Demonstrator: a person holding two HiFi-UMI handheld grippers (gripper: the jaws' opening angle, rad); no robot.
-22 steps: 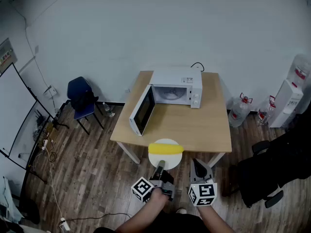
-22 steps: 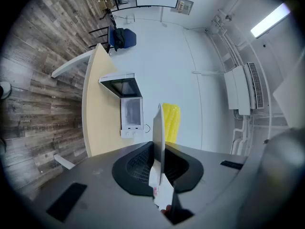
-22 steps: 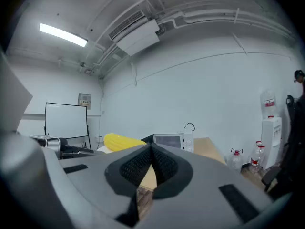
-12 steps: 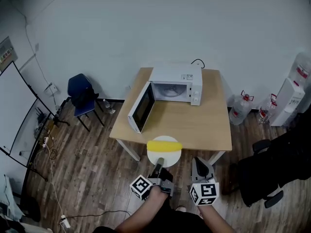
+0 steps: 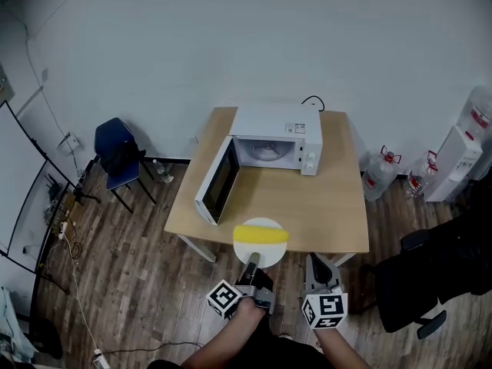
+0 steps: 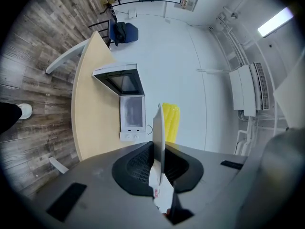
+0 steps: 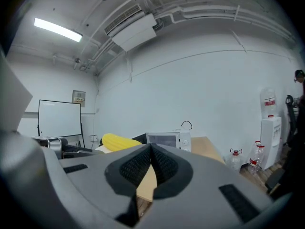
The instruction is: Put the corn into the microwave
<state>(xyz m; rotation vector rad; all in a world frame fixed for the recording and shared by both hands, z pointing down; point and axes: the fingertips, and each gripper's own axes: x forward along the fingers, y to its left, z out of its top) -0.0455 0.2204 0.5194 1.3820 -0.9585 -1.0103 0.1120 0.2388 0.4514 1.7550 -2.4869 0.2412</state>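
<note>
The left tool [image 5: 252, 266] pinches the near rim of a round, smooth white plate [image 5: 261, 253], with its ribbed black pads closed on the thin edge. The corn [image 5: 261, 234] lies on that plate: a stubby yellow cob with rows of kernels. Its long axis runs left to right in the head view, crosswise to the tool. Which end is the tip is hard to say at this size.

In the head view the plate sits over the near edge of the pale wooden desk [image 5: 323, 206]. At the far end of the desk stands the boxy white microwave [image 5: 277, 133], its dark-windowed door [image 5: 217, 181] swung open to the left.

The left gripper view shows what the head view does not: the plate seen edge-on as a thin blade between the pads, the cob bulging on one side of it and the microwave's open cavity beyond. The right gripper view shows the right tool [image 7: 151, 168] with its pads pressed together on nothing, and the corn off to its left.
</note>
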